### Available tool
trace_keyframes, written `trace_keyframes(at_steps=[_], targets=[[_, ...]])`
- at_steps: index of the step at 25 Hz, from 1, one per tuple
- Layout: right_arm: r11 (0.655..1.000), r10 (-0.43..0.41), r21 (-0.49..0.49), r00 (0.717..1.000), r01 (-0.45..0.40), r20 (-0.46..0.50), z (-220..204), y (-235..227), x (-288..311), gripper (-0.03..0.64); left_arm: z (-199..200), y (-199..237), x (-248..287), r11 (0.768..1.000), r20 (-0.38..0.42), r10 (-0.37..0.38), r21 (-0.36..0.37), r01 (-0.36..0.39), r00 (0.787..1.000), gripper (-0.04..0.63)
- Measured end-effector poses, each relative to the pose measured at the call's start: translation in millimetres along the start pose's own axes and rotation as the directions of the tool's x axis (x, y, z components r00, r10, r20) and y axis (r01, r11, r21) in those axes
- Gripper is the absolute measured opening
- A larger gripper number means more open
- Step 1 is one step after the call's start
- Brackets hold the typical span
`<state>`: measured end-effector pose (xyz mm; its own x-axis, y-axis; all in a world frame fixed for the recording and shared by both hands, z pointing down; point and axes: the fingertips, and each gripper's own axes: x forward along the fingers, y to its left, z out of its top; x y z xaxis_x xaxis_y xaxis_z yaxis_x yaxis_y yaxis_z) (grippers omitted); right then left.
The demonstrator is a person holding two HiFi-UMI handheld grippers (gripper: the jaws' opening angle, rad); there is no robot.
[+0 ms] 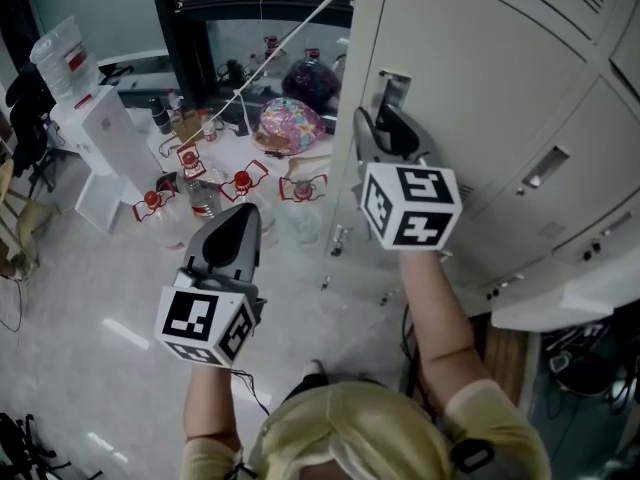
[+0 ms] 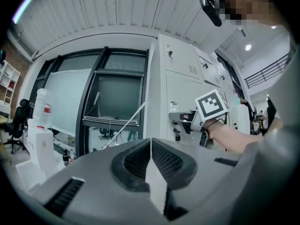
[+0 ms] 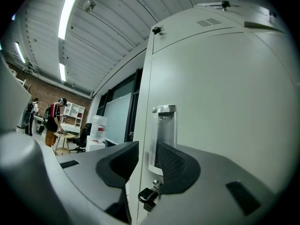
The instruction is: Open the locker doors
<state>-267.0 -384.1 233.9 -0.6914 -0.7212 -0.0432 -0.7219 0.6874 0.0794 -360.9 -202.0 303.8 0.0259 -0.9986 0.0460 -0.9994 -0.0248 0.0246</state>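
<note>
Up close, the pale grey metal locker door [image 3: 220,102] fills the right gripper view, its upright recessed chrome handle [image 3: 165,125] set just beside the door's left edge, with a small dark padlock [image 3: 148,196] hanging right below it. The right gripper [image 3: 144,161] points level at that handle with its fingers [image 3: 171,165] spread wide, one on each side of the door edge. The handle's lower end sits between them, and nothing is clamped. Whether a finger touches the metal cannot be told.

The left gripper [image 2: 151,146] is held well apart from the locker, out over the floor, its fingers pressed together on nothing.

From the head view, a pale glossy floor [image 1: 90,298] lies below. Beyond it, a white desk [image 1: 262,163] carries red-capped clear bottles [image 1: 203,193] and a pink patterned rounded object [image 1: 290,123]. A white water dispenser [image 1: 75,78] stands at the left.

In that view the right gripper's marker cube [image 1: 410,203] covers most of its body, and the lower locker doors are cut off at the picture's right edge.
</note>
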Motion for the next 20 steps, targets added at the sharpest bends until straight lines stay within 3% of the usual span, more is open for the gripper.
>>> trace_keyframes(at_steps=[11,20], targets=[[1.000,0.004,0.007,1.000,-0.004,0.005,3.1,12.4,-6.1,0.109,-8.6,9.9,3.0,0.998,-0.004,-0.053,-0.020,0.053,0.999,0.004],[0.997,0.080,-0.002,0.997,-0.080,0.001,6.5,31.6,-48.1,0.109,-11.6,-21.9,19.4,0.989,-0.004,-0.148,-0.021,0.148,0.989,0.003]])
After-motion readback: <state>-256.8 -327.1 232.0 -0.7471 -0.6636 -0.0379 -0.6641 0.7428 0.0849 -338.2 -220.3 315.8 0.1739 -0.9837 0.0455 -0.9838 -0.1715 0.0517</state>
